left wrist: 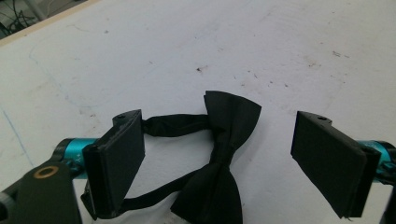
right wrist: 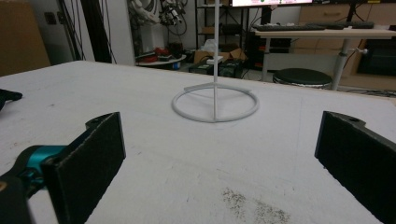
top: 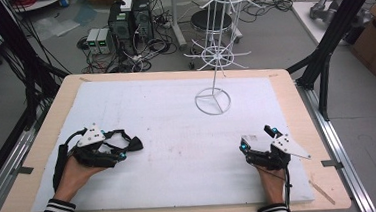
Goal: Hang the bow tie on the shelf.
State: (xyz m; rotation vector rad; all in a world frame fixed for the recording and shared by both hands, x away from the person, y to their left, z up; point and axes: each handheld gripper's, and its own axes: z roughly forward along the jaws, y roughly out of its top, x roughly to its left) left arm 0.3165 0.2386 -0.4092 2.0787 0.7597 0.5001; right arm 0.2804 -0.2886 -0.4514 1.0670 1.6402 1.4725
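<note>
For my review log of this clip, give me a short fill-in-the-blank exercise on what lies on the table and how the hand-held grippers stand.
1. The black bow tie lies between the jaws of the ____ hand-held gripper.
2. The wire rack is coloured ____.
3. The right hand-held gripper has its jaws ____.
4. The rack's base has the shape of a ____.

Missing words: left; white; open; ring
</note>
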